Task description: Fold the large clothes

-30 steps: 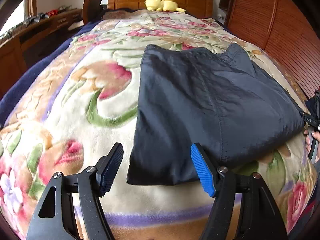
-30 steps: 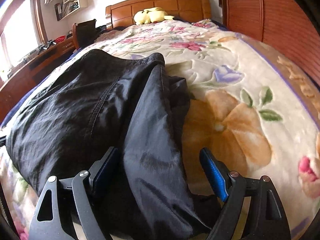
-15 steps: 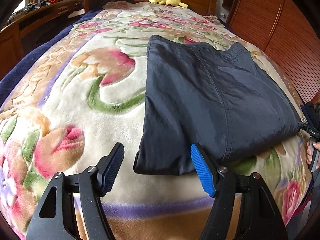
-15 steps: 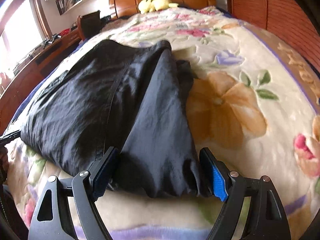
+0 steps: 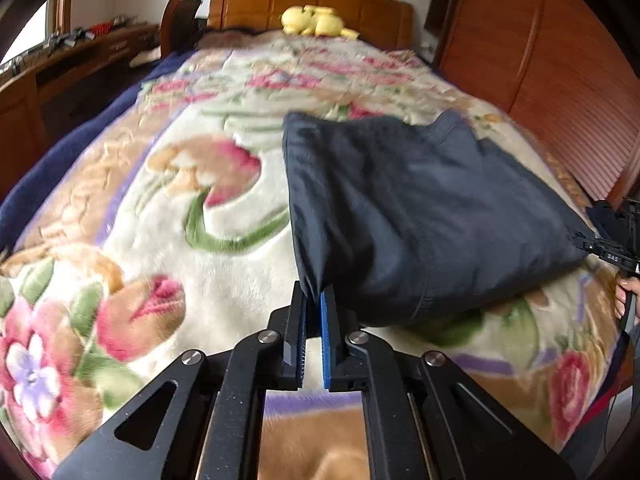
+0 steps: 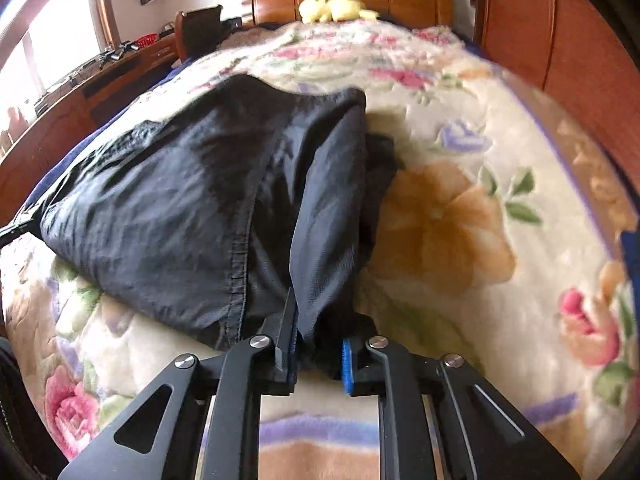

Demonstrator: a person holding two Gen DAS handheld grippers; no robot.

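A dark navy folded garment lies on the floral blanket near the foot of the bed. My left gripper is shut on the garment's near left corner. My right gripper is shut on the bunched near right corner of the same garment. The right gripper also shows at the right edge of the left wrist view, at the garment's far corner. Both near corners are lifted slightly off the blanket.
A yellow plush toy sits by the wooden headboard. A wooden wardrobe stands along the right side. A wooden desk with clutter and a chair stand on the left.
Both grippers were open over the garment's near edge; both have now closed on its near corners. The cloth is pulled taut and bunched at each grip.
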